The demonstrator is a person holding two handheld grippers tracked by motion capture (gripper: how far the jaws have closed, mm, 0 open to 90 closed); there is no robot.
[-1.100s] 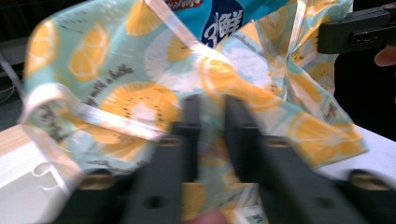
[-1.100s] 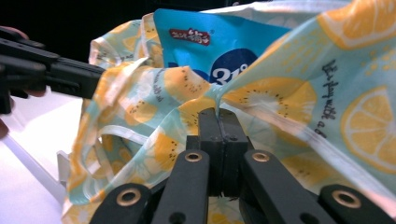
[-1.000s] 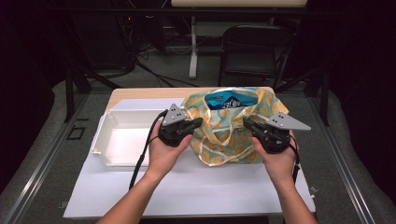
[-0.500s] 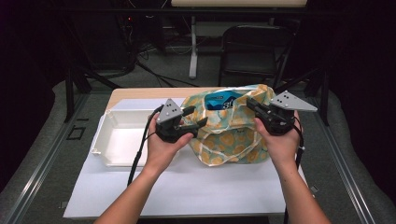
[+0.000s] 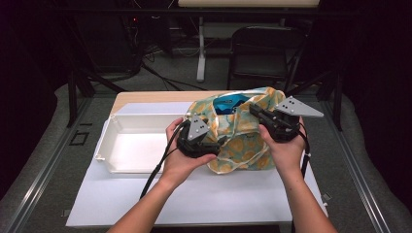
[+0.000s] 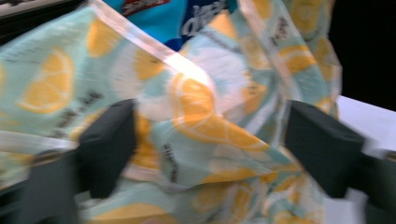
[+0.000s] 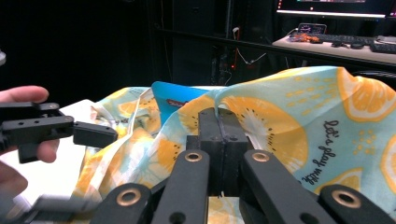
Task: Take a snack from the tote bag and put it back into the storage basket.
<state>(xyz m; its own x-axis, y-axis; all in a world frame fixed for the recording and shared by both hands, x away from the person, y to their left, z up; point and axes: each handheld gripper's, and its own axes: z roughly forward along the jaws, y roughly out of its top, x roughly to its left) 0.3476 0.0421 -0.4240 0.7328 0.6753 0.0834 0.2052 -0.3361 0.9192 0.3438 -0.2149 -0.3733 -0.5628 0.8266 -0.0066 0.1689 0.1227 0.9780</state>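
from above, the lemon-print bag (image 5: 240, 136) stood upright on the white mat (image 5: 204, 199), just right of the white tray (image 5: 131, 145), mouth upward. the left gripper (image 5: 216, 143) touched its left side; the right gripper (image 5: 257, 111) met its upper right rim.

in the left gripper view, its jaws had just been opening and stood apart, bag cloth between them, unpinched.

in the right gripper view, the right gripper's jaws were clamped on the rim, with a blue packet (image 7: 175, 100) inside.

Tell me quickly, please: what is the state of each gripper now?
Left gripper: open, jaws just opened, lemon-print bag between them, not pinched.
Right gripper: shut on the bag's edge.
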